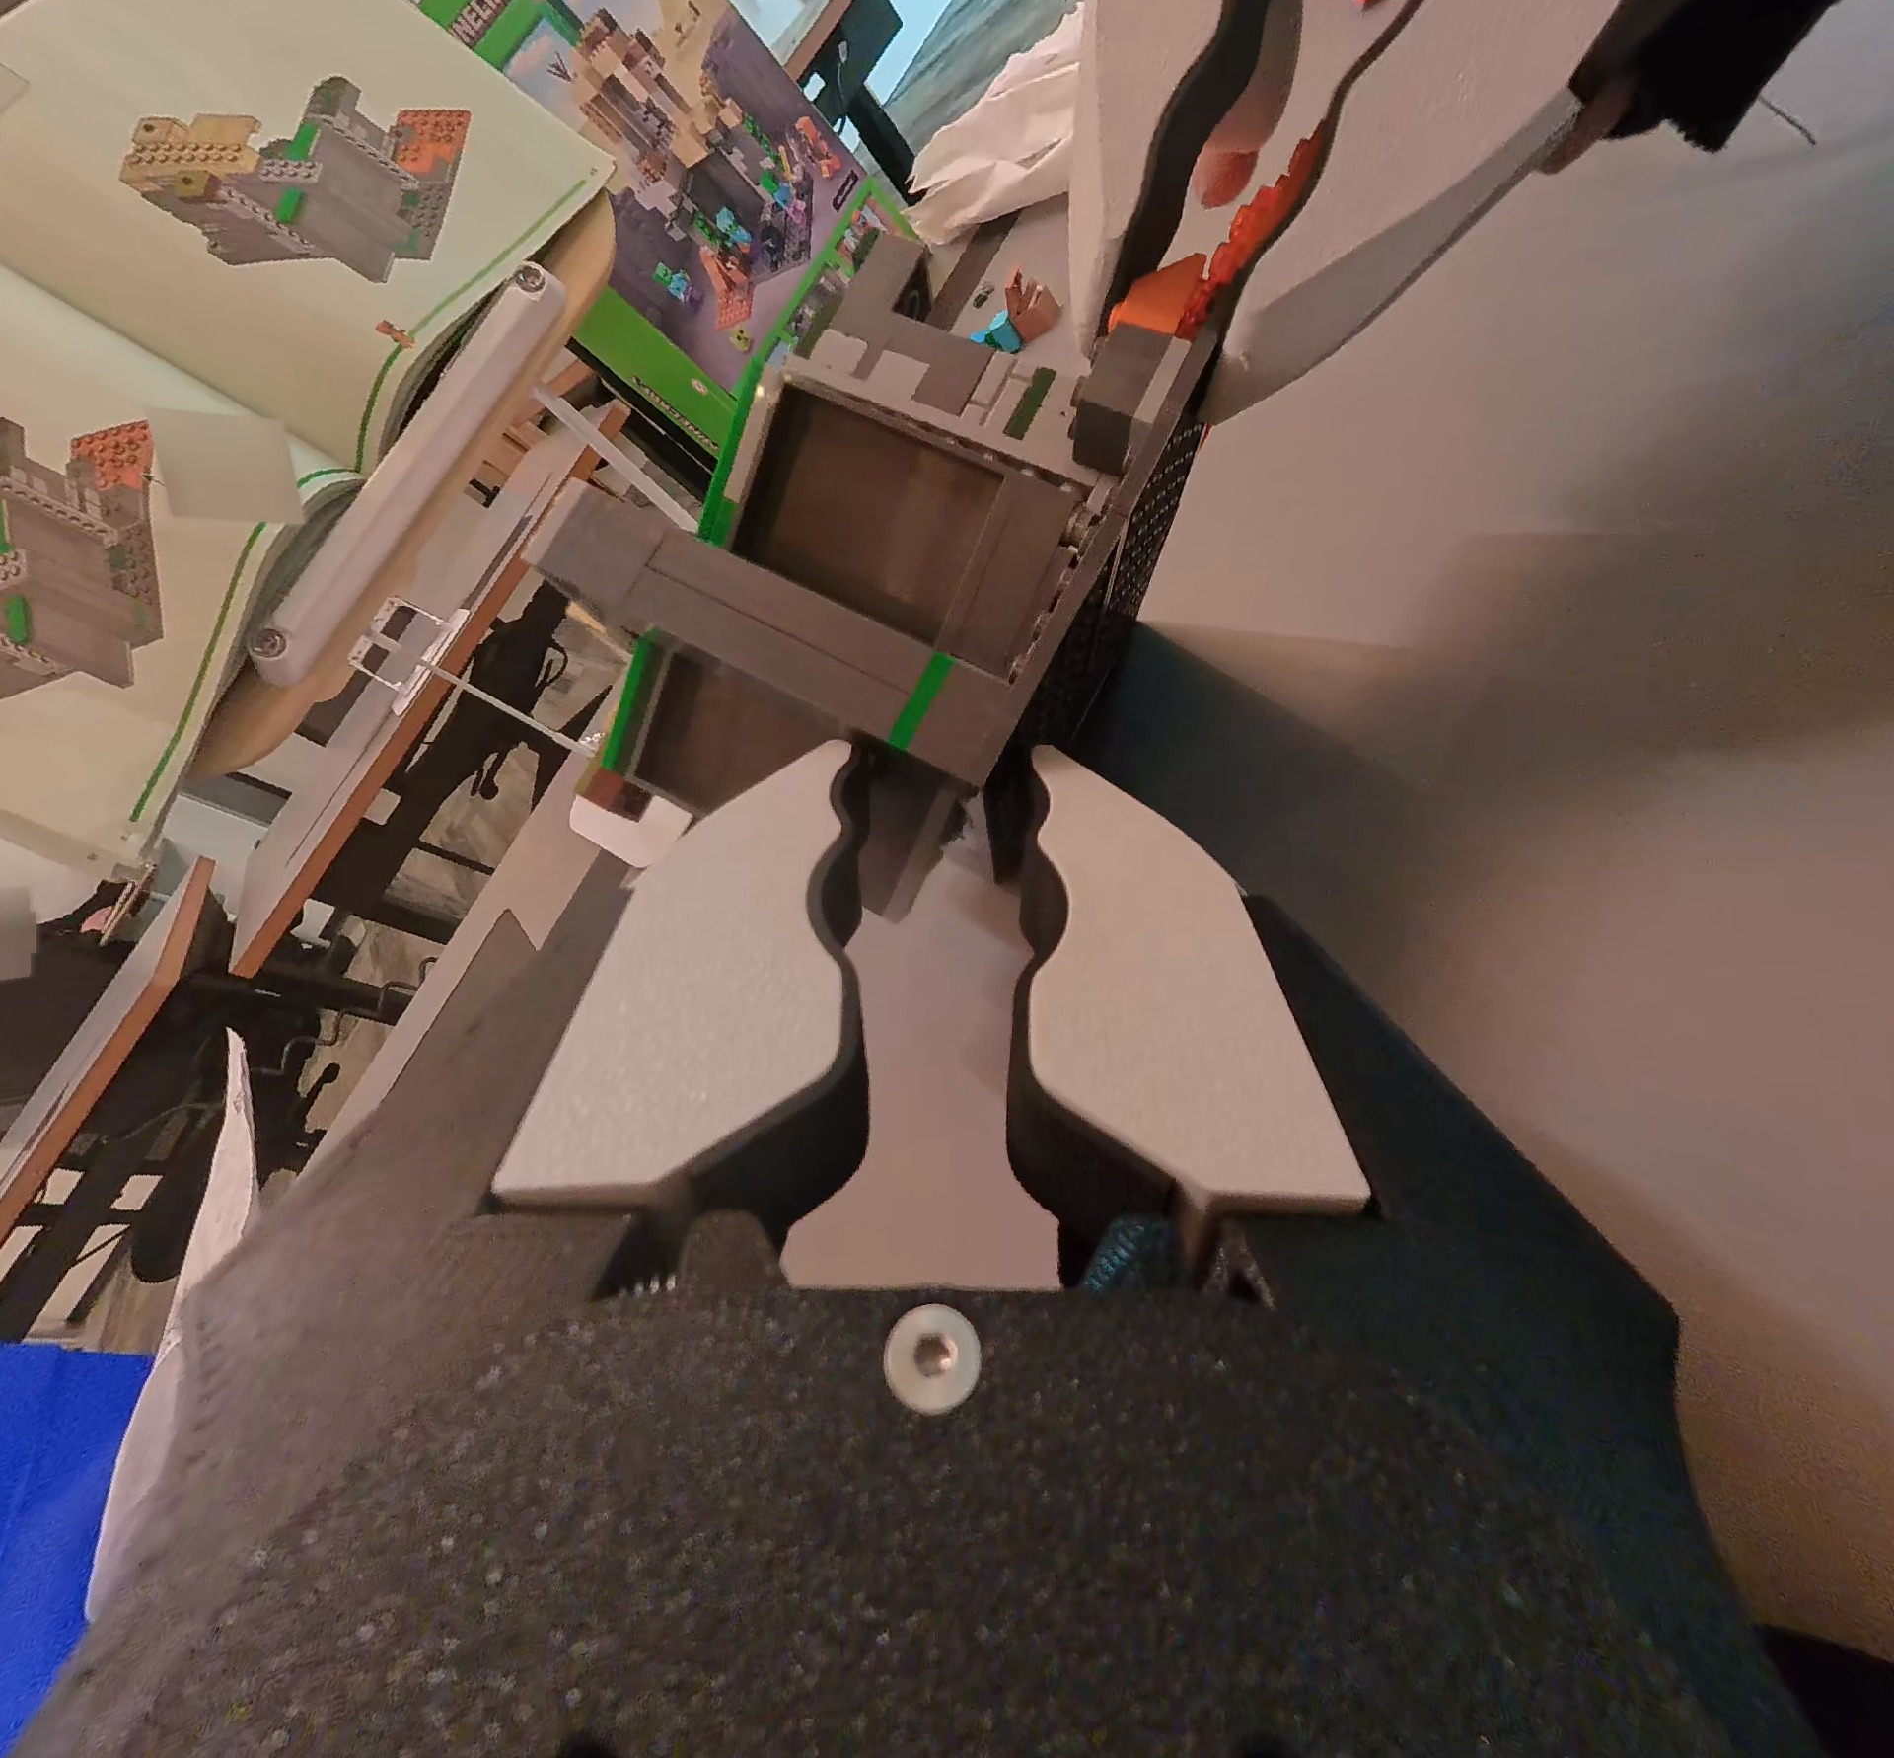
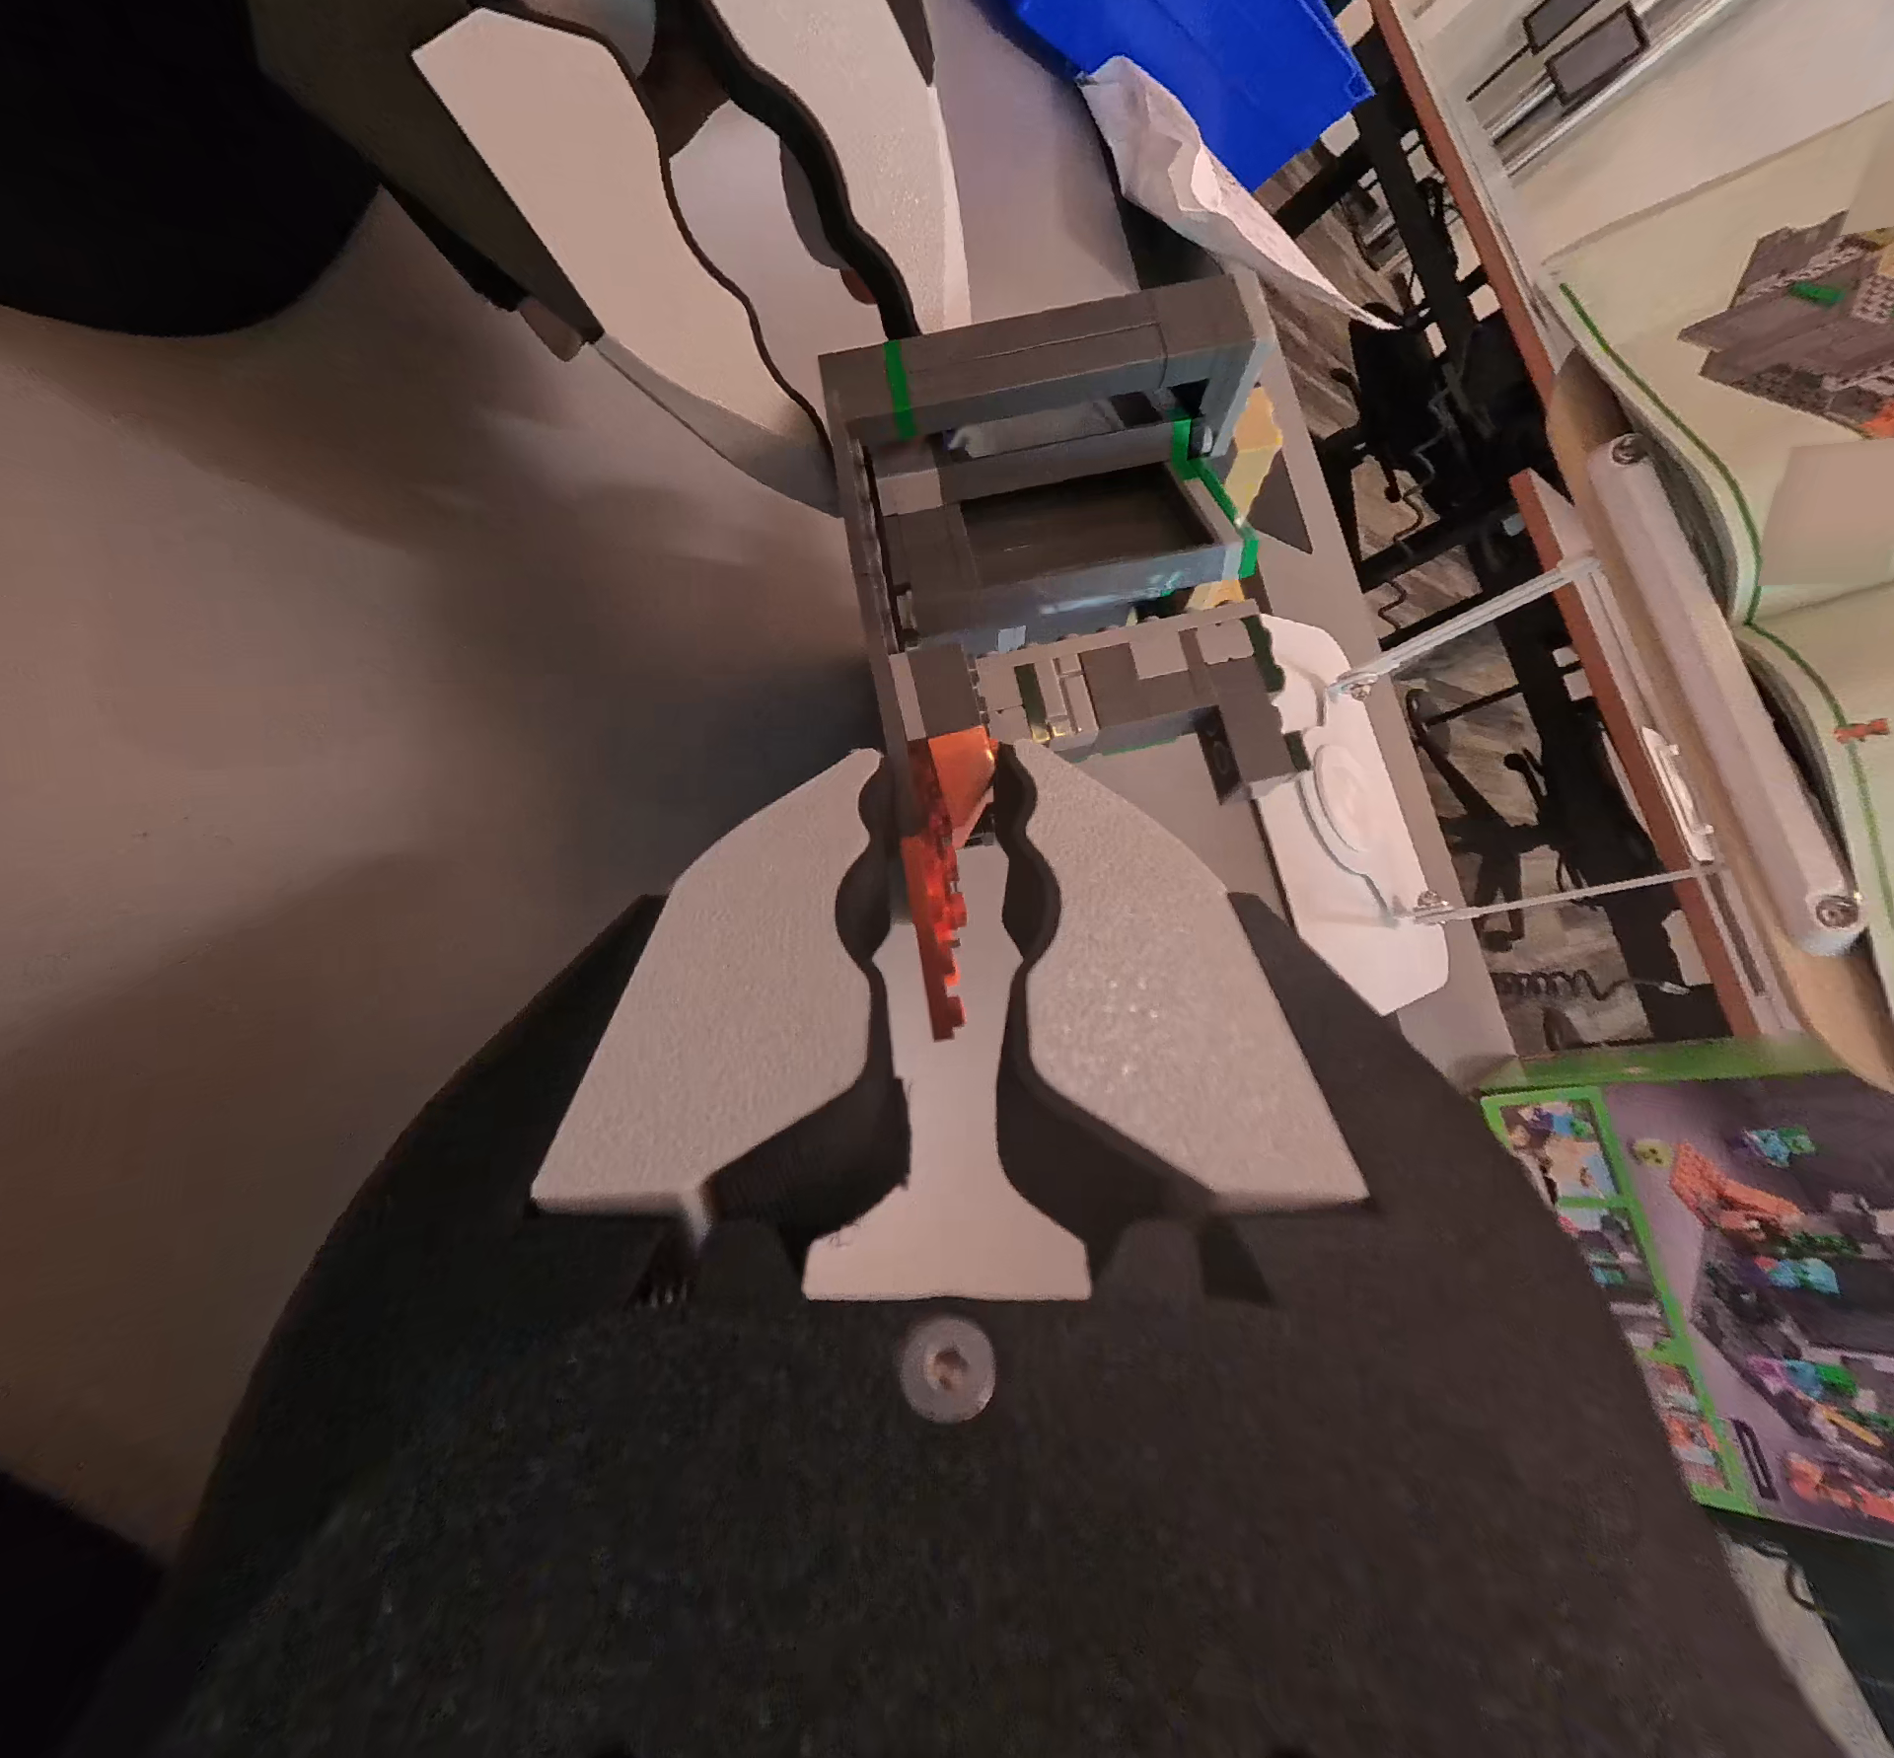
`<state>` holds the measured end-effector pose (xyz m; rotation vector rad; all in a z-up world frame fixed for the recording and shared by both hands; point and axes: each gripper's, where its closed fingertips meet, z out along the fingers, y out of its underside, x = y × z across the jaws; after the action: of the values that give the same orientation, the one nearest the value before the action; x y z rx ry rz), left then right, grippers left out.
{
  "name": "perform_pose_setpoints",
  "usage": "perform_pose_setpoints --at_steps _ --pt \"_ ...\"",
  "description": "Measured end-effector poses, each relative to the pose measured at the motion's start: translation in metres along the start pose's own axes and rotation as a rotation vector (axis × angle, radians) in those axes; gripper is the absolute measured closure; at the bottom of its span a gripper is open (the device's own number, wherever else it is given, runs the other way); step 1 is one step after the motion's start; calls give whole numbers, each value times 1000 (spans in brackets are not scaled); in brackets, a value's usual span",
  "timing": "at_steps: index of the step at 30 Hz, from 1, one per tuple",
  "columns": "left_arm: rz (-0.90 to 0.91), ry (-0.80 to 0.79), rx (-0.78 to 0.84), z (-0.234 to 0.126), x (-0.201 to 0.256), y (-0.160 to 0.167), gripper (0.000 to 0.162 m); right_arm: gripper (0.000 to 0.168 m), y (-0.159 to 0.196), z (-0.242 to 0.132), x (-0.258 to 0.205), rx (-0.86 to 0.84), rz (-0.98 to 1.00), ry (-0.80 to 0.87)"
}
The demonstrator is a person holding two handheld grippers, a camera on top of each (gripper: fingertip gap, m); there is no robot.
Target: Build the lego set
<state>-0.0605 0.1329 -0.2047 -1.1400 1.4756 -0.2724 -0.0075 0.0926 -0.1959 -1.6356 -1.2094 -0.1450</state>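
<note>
In the left wrist view, the open instruction booklet with pale green pages (image 1: 256, 171) fills the far left, propped on a round wooden stand with a silver clamp bar (image 1: 410, 479), and the green-edged printed cardboard set box (image 1: 656, 171) stands just right of it. At centre the dark grey lego building with green stripes (image 1: 871, 561) is lifted off the white bench (image 1: 1537, 684), held tilted between both tools. The left gripper (image 1: 938, 786) has its white fingers (image 1: 738, 971) clamped on the lower grey edge of that building (a narrow gap remains behind the tips, filled by the brick wall). Toward the upper right, the right gripper (image 1: 1220, 274) comes in from above with its fingers pinching the orange studded lego plate (image 1: 1179, 294) at the building's far end; crumpled white paper bags (image 1: 1004, 141) lie behind it. In the right wrist view, the other tool reaches in from the upper left and meets the grey building (image 2: 1035, 499) at its top corner. Centre, the right gripper (image 2: 943, 786) is closed on the orange plate (image 2: 938, 889), which stands edge-on between the fingers (image 2: 758, 971) and joins the building's near end. To the right sit blue plastic bins (image 2: 1179, 18), the booklet stand (image 2: 1691, 684) and, lower right, the set box (image 2: 1742, 1299).
</note>
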Motion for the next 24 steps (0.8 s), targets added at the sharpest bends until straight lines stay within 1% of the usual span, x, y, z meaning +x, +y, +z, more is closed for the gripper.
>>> perform_pose_setpoints --at_steps 4,6,8,13,15,18,24 --pt "8 -2 0 0 0 0 135 149 0 -1 2 -10 -72 49" --pt "16 -2 -1 -1 1 -1 136 145 0 -2 5 -13 -112 70" --pt "25 -7 -6 -1 1 -2 136 142 -1 -3 5 -10 -164 62" --pt "27 -9 -7 0 1 -2 136 144 -4 -3 4 -23 -256 15" --pt "29 -10 -9 0 2 -2 136 148 -2 -3 3 -29 -262 -11" --pt "33 -8 -11 -1 3 -2 136 149 -1 -2 1 -31 -244 -25" --pt "23 -4 -12 -1 4 -2 136 150 1 -3 -2 -21 -88 -10"
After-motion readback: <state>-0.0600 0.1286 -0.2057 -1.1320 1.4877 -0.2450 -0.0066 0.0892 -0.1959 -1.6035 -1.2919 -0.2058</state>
